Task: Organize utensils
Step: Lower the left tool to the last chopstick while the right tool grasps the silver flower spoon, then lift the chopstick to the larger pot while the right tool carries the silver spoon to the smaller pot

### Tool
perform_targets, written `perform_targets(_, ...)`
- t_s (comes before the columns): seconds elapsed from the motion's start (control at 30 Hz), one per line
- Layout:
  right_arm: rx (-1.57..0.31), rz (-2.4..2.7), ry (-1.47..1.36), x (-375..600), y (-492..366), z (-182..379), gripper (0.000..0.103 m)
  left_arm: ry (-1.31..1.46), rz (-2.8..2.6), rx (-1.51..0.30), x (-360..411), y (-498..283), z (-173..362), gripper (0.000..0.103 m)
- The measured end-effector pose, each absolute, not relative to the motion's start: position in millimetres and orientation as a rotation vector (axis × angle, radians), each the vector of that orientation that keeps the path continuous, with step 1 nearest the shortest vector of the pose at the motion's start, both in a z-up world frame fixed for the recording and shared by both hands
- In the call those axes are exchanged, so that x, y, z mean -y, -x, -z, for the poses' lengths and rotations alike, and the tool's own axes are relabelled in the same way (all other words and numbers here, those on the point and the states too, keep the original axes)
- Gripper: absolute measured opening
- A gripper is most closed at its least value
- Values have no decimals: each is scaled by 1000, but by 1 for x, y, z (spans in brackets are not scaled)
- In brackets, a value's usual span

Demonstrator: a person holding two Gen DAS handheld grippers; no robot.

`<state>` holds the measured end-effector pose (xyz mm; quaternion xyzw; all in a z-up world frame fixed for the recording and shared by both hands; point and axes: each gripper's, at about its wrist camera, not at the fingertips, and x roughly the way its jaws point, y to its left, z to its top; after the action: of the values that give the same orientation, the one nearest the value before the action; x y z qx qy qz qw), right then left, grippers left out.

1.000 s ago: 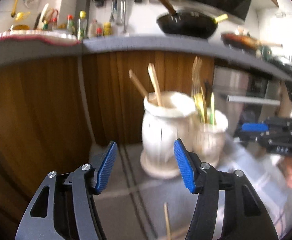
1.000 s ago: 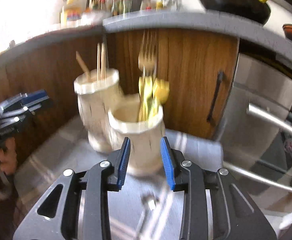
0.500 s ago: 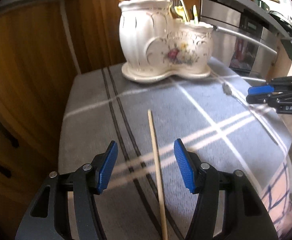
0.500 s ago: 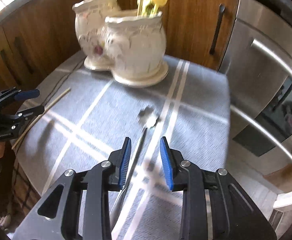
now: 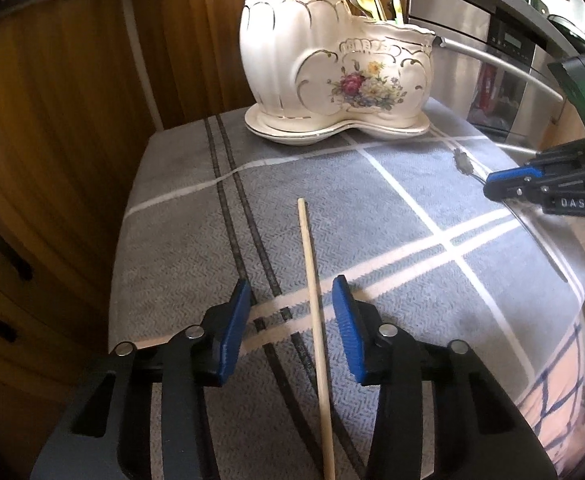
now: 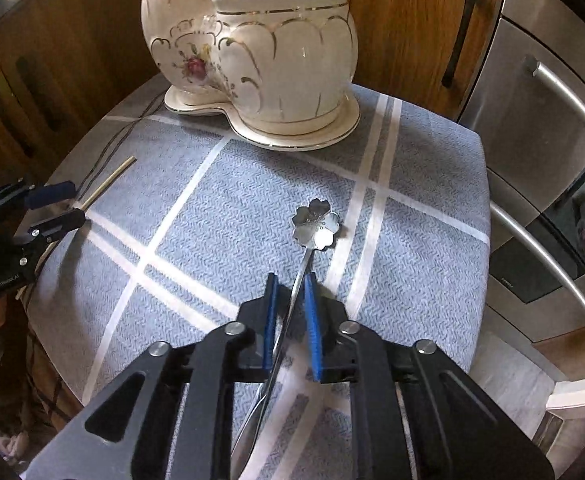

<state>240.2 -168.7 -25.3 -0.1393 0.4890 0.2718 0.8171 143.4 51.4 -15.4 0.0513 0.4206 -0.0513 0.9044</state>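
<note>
While the left gripper stands spread wide around a wooden chopstick, untouched, the right gripper brackets a flower-headed spoon narrowly, contact unclear. Both lie on the checked cloth; beyond stands the ceramic holder.

A small table under a blue-grey checked cloth carries a cream floral utensil holder at its far edge, a wooden chopstick near the left edge and a flower-headed metal spoon toward the right.
</note>
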Motion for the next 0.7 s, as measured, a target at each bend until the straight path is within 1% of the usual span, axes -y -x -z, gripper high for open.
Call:
perform_targets(0.6, -1204, -631, 405, 156, -274, 22, 8, -143, 153, -1082, -48, -162, 9, 41)
perform_targets(0.63, -1203, -628, 408, 155, -275, 22, 7, -145, 155, -1087, -48, -163, 9, 40)
perform_targets(0.67, -1201, -628, 409, 155, -274, 22, 7, -148, 159, -1089, -47, -164, 9, 36)
perform_targets(0.7, -1198, -630, 402, 156, -272, 21, 6, -156, 165, -1086, -46, -164, 9, 26)
